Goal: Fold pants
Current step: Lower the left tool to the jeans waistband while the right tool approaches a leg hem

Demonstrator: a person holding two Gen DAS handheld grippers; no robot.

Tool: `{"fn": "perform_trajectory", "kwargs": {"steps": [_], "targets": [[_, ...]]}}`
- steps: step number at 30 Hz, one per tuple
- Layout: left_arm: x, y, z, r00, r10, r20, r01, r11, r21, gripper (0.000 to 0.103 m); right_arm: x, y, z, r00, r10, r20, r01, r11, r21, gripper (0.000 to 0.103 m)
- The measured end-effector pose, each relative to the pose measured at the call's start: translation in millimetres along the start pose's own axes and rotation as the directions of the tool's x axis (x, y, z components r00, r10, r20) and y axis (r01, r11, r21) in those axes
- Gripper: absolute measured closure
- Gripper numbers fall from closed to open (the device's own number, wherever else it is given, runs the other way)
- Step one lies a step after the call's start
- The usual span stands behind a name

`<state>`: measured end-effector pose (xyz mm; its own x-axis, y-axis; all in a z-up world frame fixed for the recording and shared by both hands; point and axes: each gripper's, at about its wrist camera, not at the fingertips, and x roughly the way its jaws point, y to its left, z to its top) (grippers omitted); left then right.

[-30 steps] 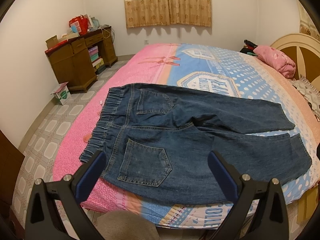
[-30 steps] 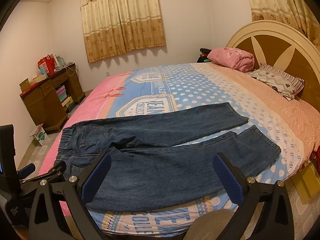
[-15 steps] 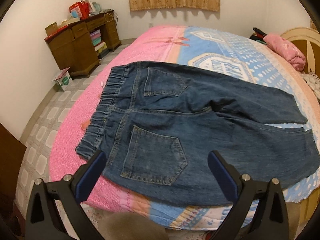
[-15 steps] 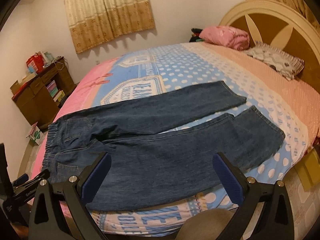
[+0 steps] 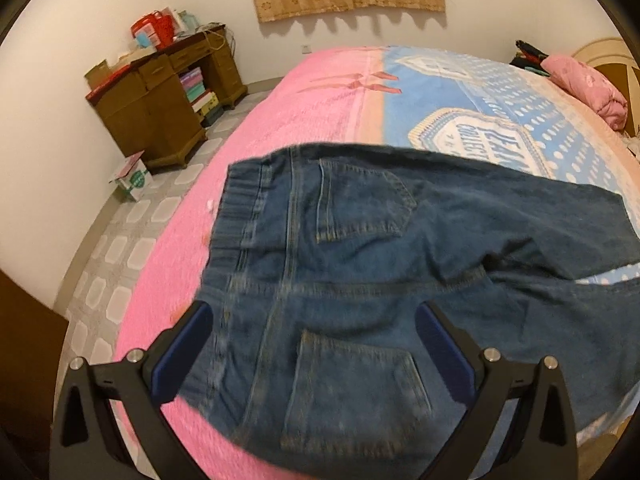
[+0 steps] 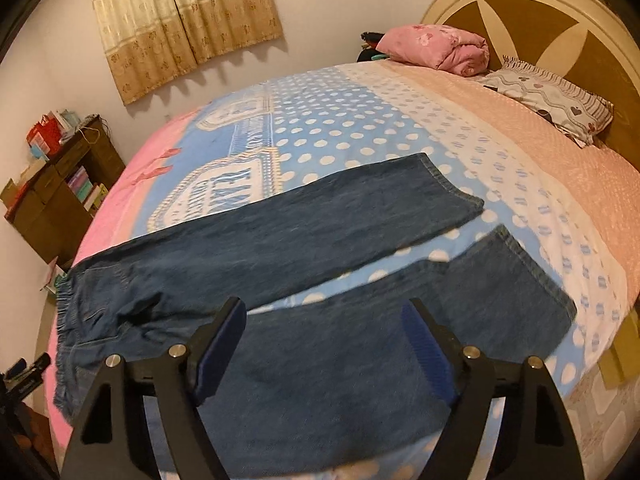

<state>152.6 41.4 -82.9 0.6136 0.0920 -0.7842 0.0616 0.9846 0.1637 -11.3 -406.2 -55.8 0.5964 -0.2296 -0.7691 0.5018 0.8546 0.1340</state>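
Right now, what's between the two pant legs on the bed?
Only bare bedspread, blue with white dots. The far leg and near leg lie apart in the right wrist view.

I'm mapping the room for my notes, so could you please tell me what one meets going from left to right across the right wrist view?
Desk → curtain → jeans → pink bundle → patterned pillow, all beyond the right gripper, whose jaws are closing with nothing pressed between them.
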Motion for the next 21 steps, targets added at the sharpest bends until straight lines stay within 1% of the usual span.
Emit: {"fn": "perform_trajectory", "kwargs": {"steps": [3,6,7,9,11,12,14,15,16,18,20,21], "targets": [[23.2,10.2,30.2,0.999,-0.042,-0.031,0.042,0.999,-0.03,0.0,26.3,-4.3,20.5,1.0,-0.015,-0.021,0.015,1.0,0.002,0.022],[49.8,18.0,61.7,0.992,-0.098,-0.077,0.092,0.992,-0.084,0.005,48.0,-5.8,37.1,0.999,-0.028,-0.024,0.028,0.999,0.016,0.022],[62.0,21.4,76.5,0.988,-0.122,-0.094,0.112,0.987,-0.114,0.006,52.3,-4.7,40.5,0.999,-0.035,-0.022,0.035,0.999,0.017,0.022],[81.1,28.2,96.7,0.982,-0.15,-0.117,0.128,0.976,-0.174,0.011,62.6,1.3,47.3,0.999,-0.032,-0.018,0.033,0.999,0.019,0.022],[109.7,38.1,120.5,0.969,-0.194,-0.151,0.147,0.95,-0.276,0.012,69.6,7.7,50.9,0.999,-0.029,-0.016,0.029,1.0,0.009,0.022],[125.4,43.0,130.1,0.963,-0.208,-0.17,0.143,0.932,-0.334,0.015,74.5,14.3,52.1,0.999,-0.032,-0.014,0.032,0.999,-0.006,0.022],[150.3,47.5,139.8,0.952,-0.224,-0.207,0.121,0.9,-0.418,0.02,81.4,22.9,52.3,0.999,-0.036,-0.013,0.036,0.999,-0.03,0.022],[165.9,48.5,145.4,0.945,-0.231,-0.233,0.1,0.88,-0.464,0.028,86.8,28.3,51.3,0.999,-0.039,-0.016,0.038,0.998,-0.047,0.022],[176.9,48.3,149.4,0.939,-0.236,-0.25,0.086,0.866,-0.493,0.033,90.5,32.4,49.5,0.999,-0.037,-0.018,0.036,0.998,-0.056,0.022],[192.7,48.5,152.3,0.929,-0.246,-0.277,0.057,0.834,-0.55,0.036,96.6,39.3,44.2,0.999,-0.031,-0.026,0.029,0.997,-0.073,0.022],[208.5,46.6,155.2,0.912,-0.266,-0.312,0.018,0.786,-0.618,0.036,101.7,44.8,39.2,0.999,-0.02,-0.036,0.017,0.996,-0.085,0.022],[211.9,44.8,155.7,0.91,-0.263,-0.321,-0.002,0.772,-0.636,0.036,104.8,47.9,36.0,0.999,-0.013,-0.041,0.009,0.996,-0.094,0.022]]}}
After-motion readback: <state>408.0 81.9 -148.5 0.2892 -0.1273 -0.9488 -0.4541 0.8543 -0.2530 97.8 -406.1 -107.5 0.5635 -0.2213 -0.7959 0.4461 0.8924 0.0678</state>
